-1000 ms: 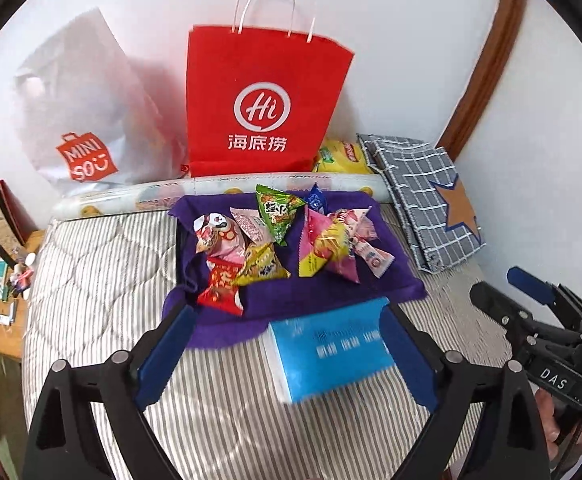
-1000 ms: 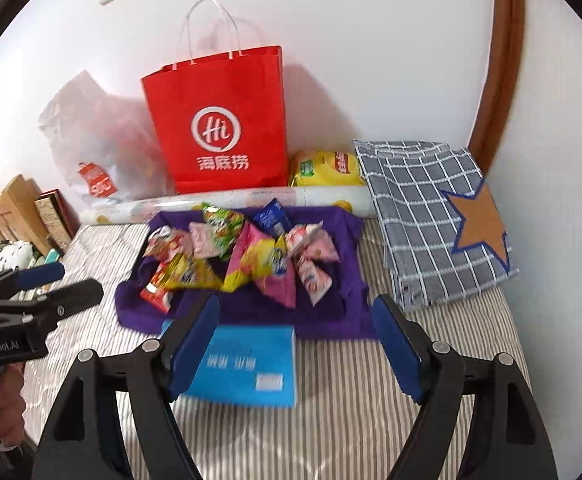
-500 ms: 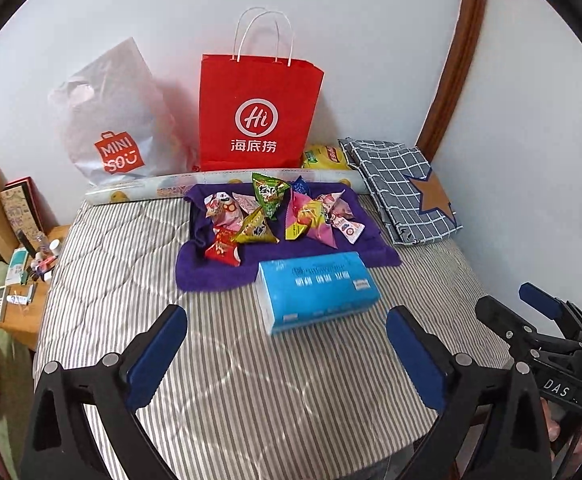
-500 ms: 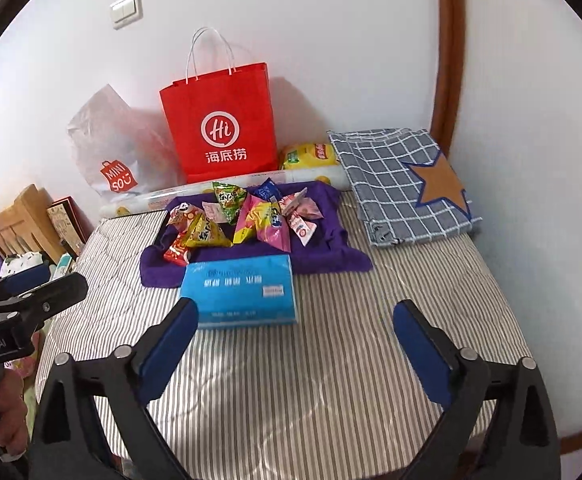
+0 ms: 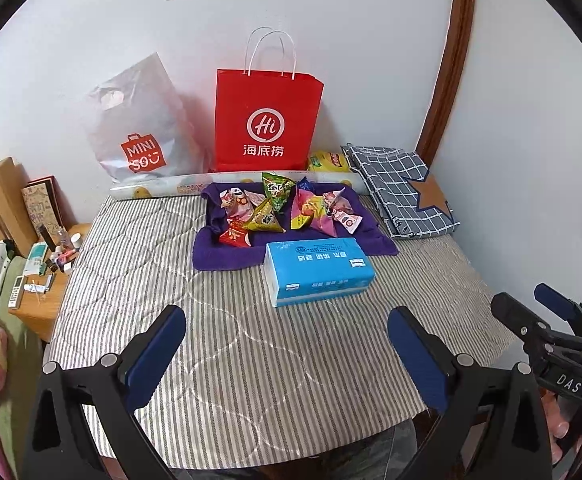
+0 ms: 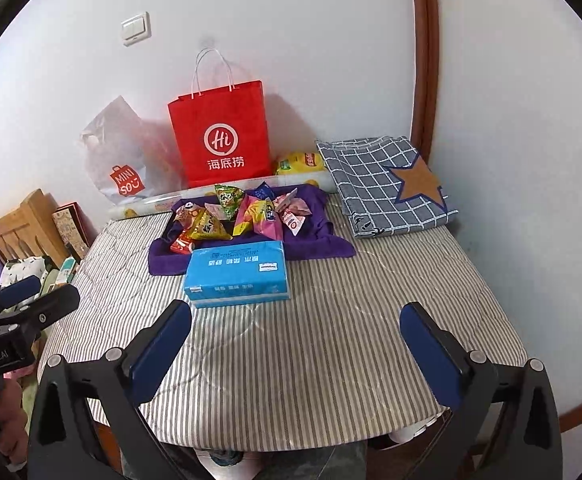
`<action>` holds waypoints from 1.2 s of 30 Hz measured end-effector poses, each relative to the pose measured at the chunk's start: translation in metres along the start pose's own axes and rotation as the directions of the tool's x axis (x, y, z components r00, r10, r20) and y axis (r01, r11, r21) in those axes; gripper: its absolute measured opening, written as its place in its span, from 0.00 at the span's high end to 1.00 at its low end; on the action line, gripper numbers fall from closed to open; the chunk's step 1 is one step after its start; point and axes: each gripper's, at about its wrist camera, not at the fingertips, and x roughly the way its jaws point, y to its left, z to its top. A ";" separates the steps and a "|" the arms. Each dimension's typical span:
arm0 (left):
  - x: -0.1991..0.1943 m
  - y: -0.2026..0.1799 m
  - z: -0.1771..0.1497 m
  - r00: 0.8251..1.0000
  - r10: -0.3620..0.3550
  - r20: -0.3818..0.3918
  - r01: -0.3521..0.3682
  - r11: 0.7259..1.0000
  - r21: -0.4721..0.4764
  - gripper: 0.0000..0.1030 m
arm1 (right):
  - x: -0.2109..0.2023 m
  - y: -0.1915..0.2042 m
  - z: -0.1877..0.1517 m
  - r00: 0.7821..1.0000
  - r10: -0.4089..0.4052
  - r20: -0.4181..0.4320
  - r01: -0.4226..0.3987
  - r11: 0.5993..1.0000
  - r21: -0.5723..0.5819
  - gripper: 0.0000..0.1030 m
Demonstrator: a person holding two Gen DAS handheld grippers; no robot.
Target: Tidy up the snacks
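Note:
Several colourful snack packets lie heaped on a purple cloth at the far side of the striped surface. In front of the cloth lies a blue tissue pack. My left gripper hovers open over the near part of the surface, short of the tissue pack, with nothing between its fingers. My right gripper is beside it to the right, its jaws opening wide and empty. Each gripper shows at the edge of the other's view.
A red paper bag and a white plastic bag stand against the back wall, with a yellow packet and a long roll. A folded checked cloth lies back right. A cluttered bedside table is left.
Both grippers have drawn back from the tissue pack and snacks, which now look smaller and farther. The right jaws have spread wider; the left jaws widened slightly.

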 end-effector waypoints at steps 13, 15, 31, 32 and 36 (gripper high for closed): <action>-0.008 -0.010 -0.005 1.000 0.010 0.015 -0.010 1.000 0.022 0.01 | -0.013 -0.006 -0.008 1.000 -0.019 0.016 0.019 1.000 0.000 0.00; -0.009 -0.010 -0.005 1.000 0.011 0.015 -0.011 1.000 0.022 0.01 | -0.015 -0.006 -0.008 1.000 -0.020 0.020 0.020 1.000 0.001 0.00; -0.009 -0.003 -0.006 1.000 0.014 0.014 -0.014 1.000 0.011 0.01 | -0.014 0.000 -0.008 1.000 -0.021 0.017 0.022 1.000 -0.016 0.00; -0.009 -0.003 -0.006 1.000 0.014 0.013 -0.014 1.000 0.012 0.01 | -0.014 0.000 -0.009 1.000 -0.020 0.017 0.020 1.000 -0.018 0.00; -0.010 -0.001 -0.007 1.000 0.014 0.014 -0.014 1.000 0.007 0.01 | -0.015 0.003 -0.010 1.000 -0.018 0.018 0.018 1.000 -0.023 0.00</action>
